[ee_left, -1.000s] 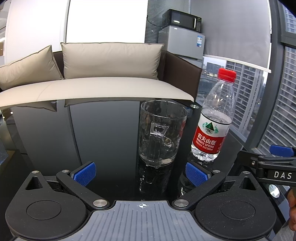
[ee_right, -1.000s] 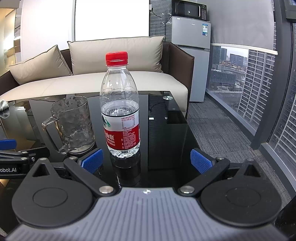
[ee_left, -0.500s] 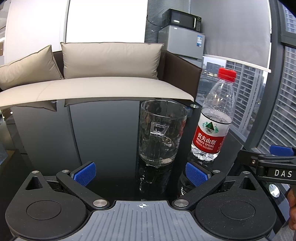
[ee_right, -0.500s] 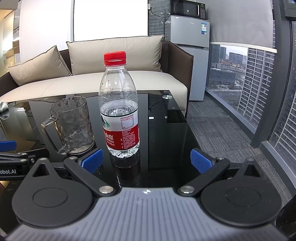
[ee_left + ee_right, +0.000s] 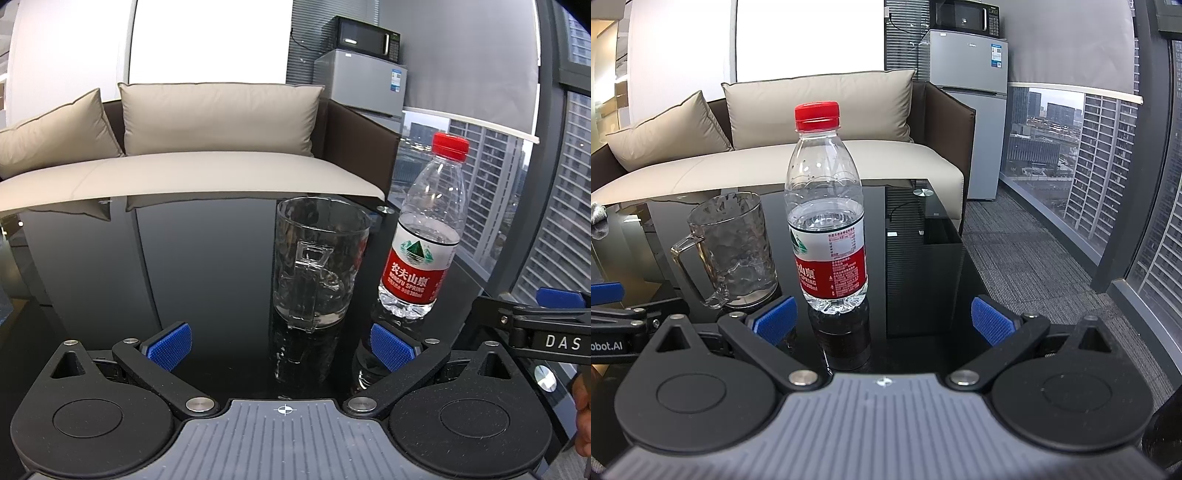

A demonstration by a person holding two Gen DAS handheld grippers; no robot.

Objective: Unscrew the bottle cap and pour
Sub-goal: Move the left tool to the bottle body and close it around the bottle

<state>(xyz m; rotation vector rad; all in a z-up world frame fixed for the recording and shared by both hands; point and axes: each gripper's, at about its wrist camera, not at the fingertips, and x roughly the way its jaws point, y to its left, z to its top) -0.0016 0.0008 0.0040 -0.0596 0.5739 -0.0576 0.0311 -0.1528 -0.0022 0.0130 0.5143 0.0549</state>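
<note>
The bottle (image 5: 827, 236) stands upright on the table (image 5: 923, 266), cap (image 5: 817, 116) up, just right of the mug (image 5: 733, 251). Left gripper (image 5: 280, 343) and right gripper (image 5: 882, 319) are both spread, holding nothing.

The clear plastic water bottle with a red cap (image 5: 421, 236) carried a red label (image 5: 413, 275) printed with the Chinese characters 农夫山泉 and, beneath them, "NONGFU SPRING" — the smaller line under that was too fine to read. The black bar of the right gripper (image 5: 546, 338) at the left view's edge showed white letters "DAS". In the right view, the black bar of the left gripper (image 5: 609, 345) showed "obot.AI" — cut off at the frame.
</note>
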